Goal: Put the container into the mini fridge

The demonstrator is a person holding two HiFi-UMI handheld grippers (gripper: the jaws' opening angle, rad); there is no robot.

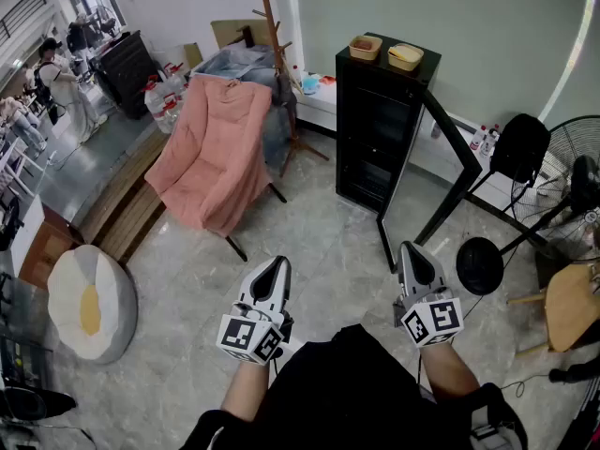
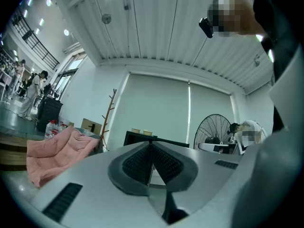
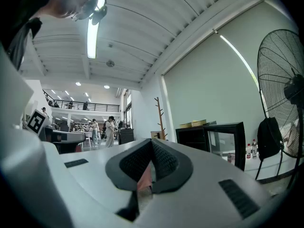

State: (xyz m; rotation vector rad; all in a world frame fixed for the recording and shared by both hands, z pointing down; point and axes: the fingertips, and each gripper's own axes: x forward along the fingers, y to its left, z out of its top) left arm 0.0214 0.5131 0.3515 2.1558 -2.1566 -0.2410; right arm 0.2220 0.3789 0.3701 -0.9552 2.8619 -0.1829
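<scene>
Standing well apart from the mini fridge (image 1: 373, 125), the person holds both tools low over the floor (image 1: 328, 251), pointed roughly towards it. The left gripper (image 1: 278, 266) has its jaws pressed together with nothing between them. The right gripper (image 1: 411, 251) is likewise fully closed and empty; only a sliver of the pink chair (image 1: 211, 153) shows behind its pads in the right gripper view.

Two candidates for the task's thing sit side by side on top of the fridge: a tan container (image 1: 365, 47) and, just beside it, a yellowish container (image 1: 405, 57). Which one is meant I cannot tell. The fridge's glass door (image 1: 412, 172) already stands swung open towards the person, so the compartment looks ready to receive something.

By my reading, the task is at its very start: the approach, with no pick-up yet made. The next move calls for walking up to the fridge, spreading one gripper's jaws, and reaching over the top to take a container by its rim or wall without nudging its neighbour off the edge.
</scene>
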